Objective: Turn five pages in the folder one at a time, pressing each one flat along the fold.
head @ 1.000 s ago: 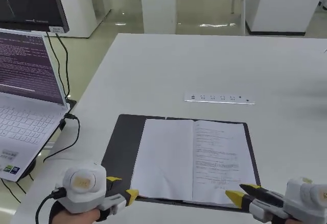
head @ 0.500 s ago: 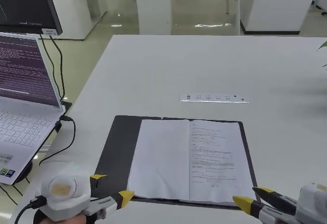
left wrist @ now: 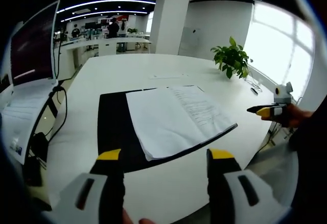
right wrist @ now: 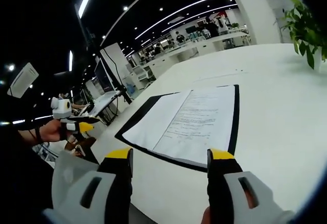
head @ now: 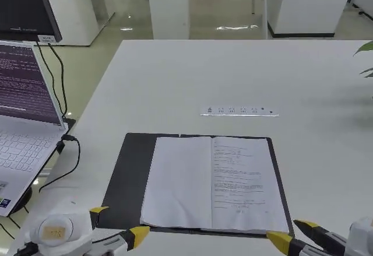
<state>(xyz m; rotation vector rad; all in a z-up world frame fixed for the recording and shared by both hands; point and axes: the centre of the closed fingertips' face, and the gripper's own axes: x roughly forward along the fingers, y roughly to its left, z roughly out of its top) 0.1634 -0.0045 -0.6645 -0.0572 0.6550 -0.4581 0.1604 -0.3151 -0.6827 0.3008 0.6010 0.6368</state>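
Note:
A black folder (head: 133,171) lies open on the white table, with a blank white page (head: 178,181) on the left and a printed page (head: 242,183) on the right. It also shows in the left gripper view as the folder (left wrist: 115,127) and in the right gripper view as the folder (right wrist: 235,117). My left gripper (head: 118,224) hovers off the folder's near left corner, open and empty; its yellow-tipped jaws frame the folder ahead (left wrist: 166,155). My right gripper (head: 296,234) sits at the near right corner, open (right wrist: 170,155), apart from the pages.
A white power strip (head: 239,111) lies on the table beyond the folder. An open laptop (head: 23,122) with a black cable (head: 67,157) stands at the left edge, a monitor (head: 23,5) behind it. A potted plant (left wrist: 232,58) stands to the right.
Both grippers have drawn back toward me, away from the folder's near edge, and sit lower in the head view. The head camera shifted right. The pages lie as before.

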